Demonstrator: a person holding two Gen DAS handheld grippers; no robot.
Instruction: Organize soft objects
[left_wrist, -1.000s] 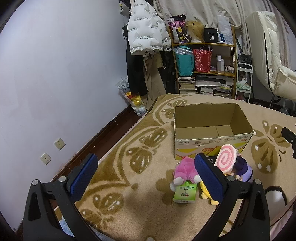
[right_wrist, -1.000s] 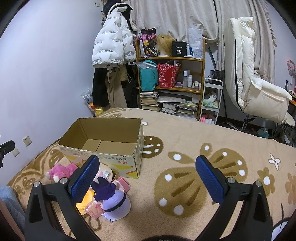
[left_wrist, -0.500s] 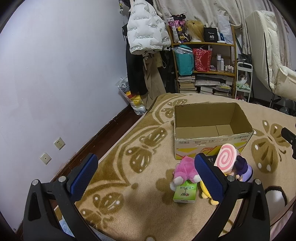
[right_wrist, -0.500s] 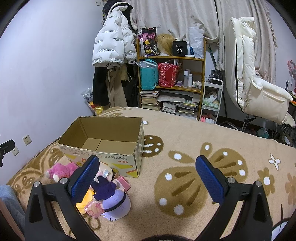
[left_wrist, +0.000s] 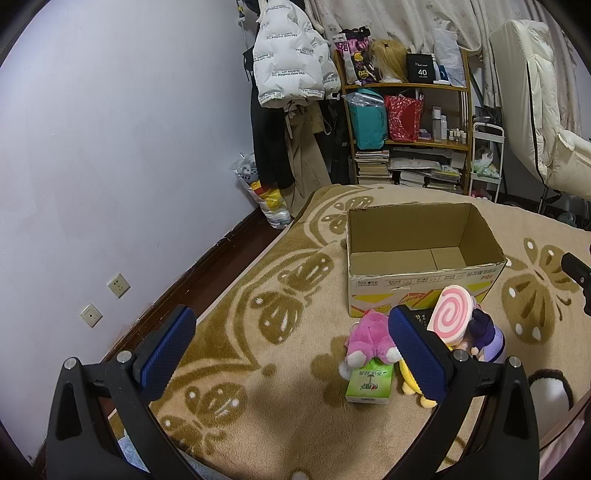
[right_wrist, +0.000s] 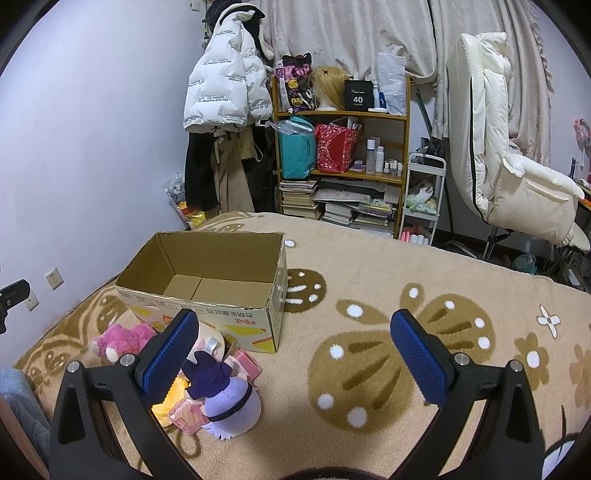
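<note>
An open, empty cardboard box (left_wrist: 424, 258) stands on the beige blanket; it also shows in the right wrist view (right_wrist: 207, 284). In front of it lies a heap of soft toys: a pink plush (left_wrist: 369, 338) (right_wrist: 123, 339), a purple-haired doll (left_wrist: 485, 334) (right_wrist: 225, 398), a pink swirl cushion (left_wrist: 450, 315), a yellow plush (left_wrist: 412, 384) and a green tissue pack (left_wrist: 369, 384). My left gripper (left_wrist: 291, 354) is open and empty, above the blanket left of the heap. My right gripper (right_wrist: 295, 358) is open and empty, right of the heap.
A wooden shelf (right_wrist: 343, 162) with books and bags stands behind the bed, with coats (right_wrist: 221, 92) hung to its left. A cream chair (right_wrist: 509, 173) is at the right. A purple wall (left_wrist: 110, 147) with sockets runs along the left.
</note>
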